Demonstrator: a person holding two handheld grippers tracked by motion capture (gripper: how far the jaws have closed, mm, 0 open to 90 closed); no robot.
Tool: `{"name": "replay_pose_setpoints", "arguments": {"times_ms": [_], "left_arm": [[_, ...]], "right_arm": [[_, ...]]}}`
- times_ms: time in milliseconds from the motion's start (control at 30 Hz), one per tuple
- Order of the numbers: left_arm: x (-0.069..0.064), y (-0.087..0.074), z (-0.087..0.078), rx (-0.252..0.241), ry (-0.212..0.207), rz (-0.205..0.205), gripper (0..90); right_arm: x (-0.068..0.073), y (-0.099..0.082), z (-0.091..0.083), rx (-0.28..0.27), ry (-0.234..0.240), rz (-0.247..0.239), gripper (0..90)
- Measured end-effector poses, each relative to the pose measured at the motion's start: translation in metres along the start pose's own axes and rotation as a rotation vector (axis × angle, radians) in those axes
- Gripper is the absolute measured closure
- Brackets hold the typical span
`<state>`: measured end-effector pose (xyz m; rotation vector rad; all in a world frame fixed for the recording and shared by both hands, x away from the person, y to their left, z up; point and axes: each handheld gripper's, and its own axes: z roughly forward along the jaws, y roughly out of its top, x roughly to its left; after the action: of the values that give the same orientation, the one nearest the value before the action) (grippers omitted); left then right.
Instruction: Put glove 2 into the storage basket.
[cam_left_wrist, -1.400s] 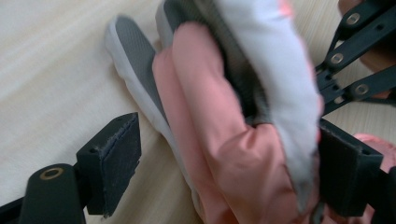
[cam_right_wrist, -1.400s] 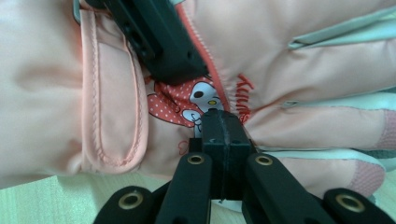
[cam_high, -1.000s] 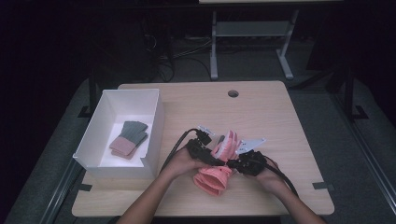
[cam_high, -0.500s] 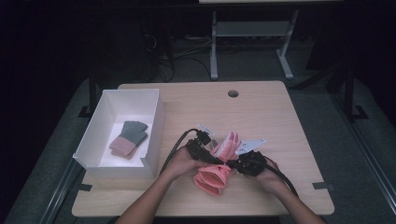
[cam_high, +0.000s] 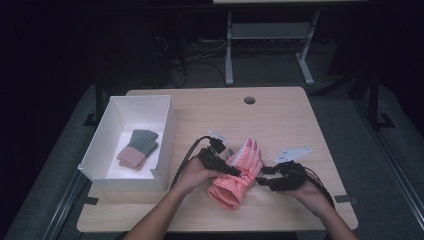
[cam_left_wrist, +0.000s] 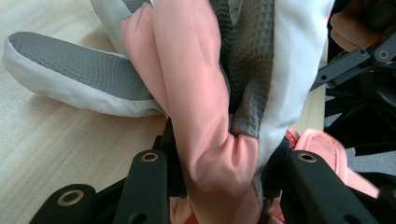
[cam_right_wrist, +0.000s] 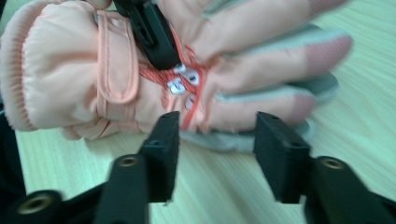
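Observation:
A pink padded glove (cam_high: 250, 155) with grey palm fabric lies near the front middle of the wooden table (cam_high: 300, 125). My left gripper (cam_high: 239, 173) reaches in from the left. Its jaws have just been closing, and pink glove fabric (cam_left_wrist: 201, 93) is squeezed between them. My right gripper (cam_high: 260, 181) stands just right of the glove, a small gap away. Its jaws have just been opening. In the right gripper view the right gripper (cam_right_wrist: 215, 135) is open, with nothing between its pads, facing the glove's back (cam_right_wrist: 84, 79). There the left gripper's black jaw (cam_right_wrist: 154, 32) lies across the glove.
A white open box (cam_high: 165, 135) stands at the table's left and holds folded green and pink cloth pieces (cam_high: 137, 147). A cable hole (cam_high: 249, 100) sits near the far edge. Bare wood stretches behind the glove and to its right.
My right gripper has let go of the glove and drawn back to the right, jaws now apart. My left gripper's jaws have come together on the glove, which has shifted slightly.

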<state>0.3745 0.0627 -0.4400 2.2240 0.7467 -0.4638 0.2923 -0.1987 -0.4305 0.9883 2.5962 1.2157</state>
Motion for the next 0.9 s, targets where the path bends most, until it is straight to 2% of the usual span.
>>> {"name": "replay_pose_setpoints", "arguments": {"times_ms": [67,167,200,300,367,467,633,900], "left_arm": [[-0.003,0.002,-0.004,-0.006,0.006,0.002,63.0],[-0.005,0.004,-0.011,-0.005,0.016,0.006,62.9],[-0.007,0.004,-0.013,-0.014,0.025,0.005,62.9],[-0.011,0.006,-0.02,-0.014,0.043,0.001,62.8],[-0.013,0.008,-0.025,-0.016,0.054,0.006,62.8],[-0.017,0.011,-0.034,-0.029,0.057,0.0,62.7],[-0.027,0.017,-0.056,-0.039,0.086,0.007,62.6],[-0.034,0.027,-0.096,-0.07,0.122,0.009,62.5]], "right_arm": [[-0.001,-0.004,-0.007,-0.016,-0.006,0.017,40.6],[-0.002,-0.013,-0.014,-0.032,-0.056,0.044,27.9],[-0.002,-0.016,-0.016,-0.033,-0.061,0.065,24.8],[-0.003,-0.023,-0.019,-0.023,-0.087,0.069,18.4],[-0.002,-0.028,-0.021,-0.027,-0.102,0.096,14.7],[-0.002,-0.033,-0.022,-0.01,-0.131,0.1,13.8],[-0.005,-0.035,-0.02,-0.019,-0.153,0.106,12.4],[-0.006,-0.036,-0.018,-0.01,-0.147,0.089,11.4]]}}
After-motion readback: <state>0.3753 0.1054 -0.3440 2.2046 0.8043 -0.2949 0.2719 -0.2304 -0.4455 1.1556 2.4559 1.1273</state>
